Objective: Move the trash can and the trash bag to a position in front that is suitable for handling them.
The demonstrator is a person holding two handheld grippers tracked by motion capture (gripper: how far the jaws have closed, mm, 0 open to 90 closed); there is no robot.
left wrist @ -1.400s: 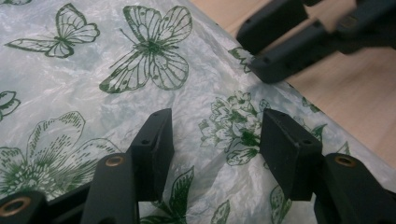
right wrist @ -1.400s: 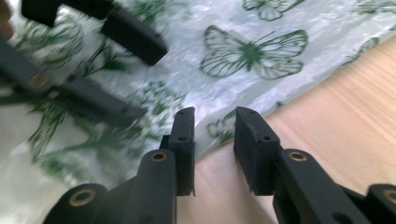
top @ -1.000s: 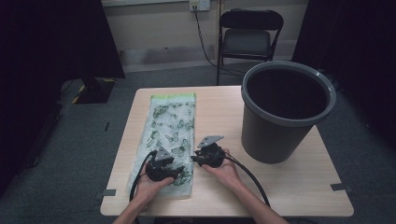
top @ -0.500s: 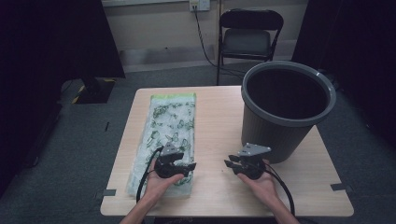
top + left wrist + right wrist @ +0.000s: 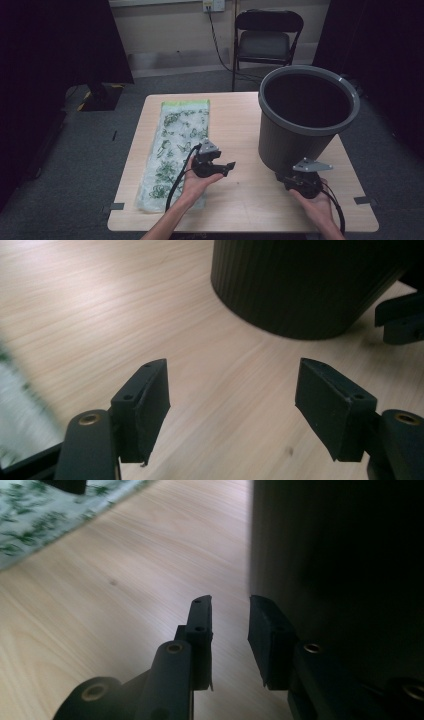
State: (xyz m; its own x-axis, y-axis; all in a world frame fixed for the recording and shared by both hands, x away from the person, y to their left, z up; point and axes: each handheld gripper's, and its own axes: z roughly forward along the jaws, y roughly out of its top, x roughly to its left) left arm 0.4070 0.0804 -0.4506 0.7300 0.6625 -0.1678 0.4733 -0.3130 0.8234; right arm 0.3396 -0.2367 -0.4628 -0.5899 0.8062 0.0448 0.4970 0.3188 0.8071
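**Between bag and bin: both grippers empty**

You are facing the big grey bin [image 5: 308, 120] at far right; the butterfly-print bag [image 5: 176, 150] is lying flat at left. Your left gripper [image 5: 226, 168], jaws wide apart after just opening, is hovering beside it. Your right gripper [image 5: 289, 181], jaws narrowly apart and empty, is nearing the bin's base. Next, probably: steady the bin.

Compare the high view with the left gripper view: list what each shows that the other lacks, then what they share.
High view alone: the bin's open rim, the folding chair behind the table, the whole butterfly-print bag, both forearms.

Left gripper view alone: the left gripper close up, jaws wide apart with nothing between them, and the ribbing on the bin's wall.

Shared: the wooden table, the dark bin, and the right gripper at the bin's base.
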